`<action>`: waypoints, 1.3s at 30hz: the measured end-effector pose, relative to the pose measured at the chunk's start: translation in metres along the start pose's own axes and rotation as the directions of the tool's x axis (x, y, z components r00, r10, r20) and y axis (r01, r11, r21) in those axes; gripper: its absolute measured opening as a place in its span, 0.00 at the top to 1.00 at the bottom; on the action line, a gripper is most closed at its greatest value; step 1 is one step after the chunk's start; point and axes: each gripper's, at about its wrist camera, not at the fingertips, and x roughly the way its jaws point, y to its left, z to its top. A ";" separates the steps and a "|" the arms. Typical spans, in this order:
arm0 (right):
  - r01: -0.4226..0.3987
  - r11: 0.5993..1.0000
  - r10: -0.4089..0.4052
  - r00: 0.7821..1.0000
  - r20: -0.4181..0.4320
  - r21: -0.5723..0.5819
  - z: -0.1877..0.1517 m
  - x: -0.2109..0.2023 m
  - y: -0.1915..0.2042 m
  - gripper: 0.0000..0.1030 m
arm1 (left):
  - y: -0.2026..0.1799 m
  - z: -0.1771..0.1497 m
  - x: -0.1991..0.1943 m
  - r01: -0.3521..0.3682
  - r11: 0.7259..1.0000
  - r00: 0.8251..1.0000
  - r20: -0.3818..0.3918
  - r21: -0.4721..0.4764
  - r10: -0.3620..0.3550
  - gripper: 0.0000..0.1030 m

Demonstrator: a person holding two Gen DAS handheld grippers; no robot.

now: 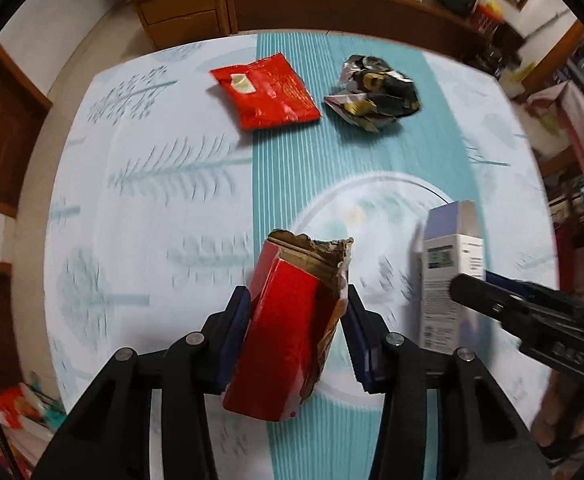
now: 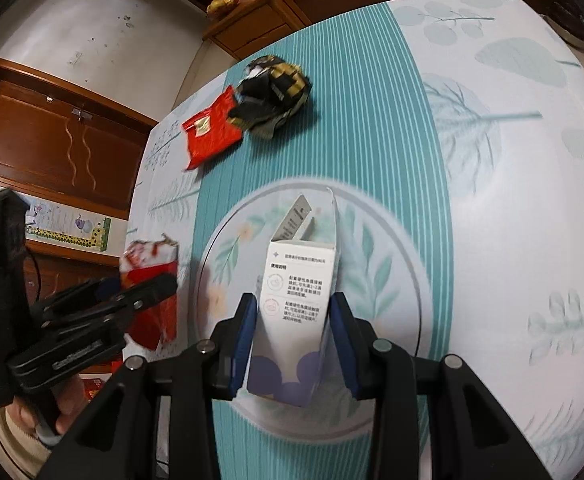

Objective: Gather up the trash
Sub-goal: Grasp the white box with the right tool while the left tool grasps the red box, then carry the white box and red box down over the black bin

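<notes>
The left gripper (image 1: 298, 306), a black two-finger tool with blue pads, pinches a torn red cardboard carton (image 1: 287, 332) between its fingers; the carton stands tilted, its ragged brown open end pointing away from the camera, and it is lifted above the table. The right gripper (image 2: 295, 318), of the same build, clamps a white rectangular cardboard box with purple circles (image 2: 296, 312) printed near its base; the box's top flap is open and a folded grey paper leaflet (image 2: 296, 218) protrudes from the opening. In the left wrist view this white box (image 1: 450, 276) appears just to the right of the red carton, with the right gripper (image 1: 468, 292) entering from the right edge. In the right wrist view the red carton (image 2: 151, 284) and the left gripper (image 2: 139, 292) appear at the left, well apart from the white box. Both held items hang over a round white plate with a floral print (image 1: 372, 200), which rests on a table covered by a white and teal striped cloth with leaf patterns (image 1: 151, 208). Farther across the table lie a flat red foil snack wrapper (image 1: 265, 90) and a crumpled black and gold foil wrapper (image 1: 374, 92), close beside each other on the teal stripe. Brown wooden cabinets (image 1: 183, 8) line the wall beyond the table.
</notes>
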 end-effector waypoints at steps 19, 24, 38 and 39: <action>0.067 0.995 -0.081 0.979 0.187 0.080 -0.225 -0.080 0.093 0.64 | 0.036 -0.246 -0.142 0.116 0.989 0.978 0.164 0.087 -0.129 0.58; 0.099 0.993 -0.111 0.969 0.222 0.065 -0.295 -0.086 0.127 0.64 | 0.044 -0.307 -0.155 0.104 0.979 0.975 0.177 0.174 -0.135 0.58; 0.173 0.983 -0.177 0.982 0.070 0.056 -0.428 -0.053 0.152 0.64 | 0.048 -0.407 -0.134 0.143 0.963 0.981 0.093 0.230 -0.168 0.58; 0.185 0.982 -0.187 0.981 0.055 0.047 -0.436 -0.047 0.149 0.64 | 0.048 -0.412 -0.127 0.144 0.964 0.983 0.082 0.222 -0.166 0.58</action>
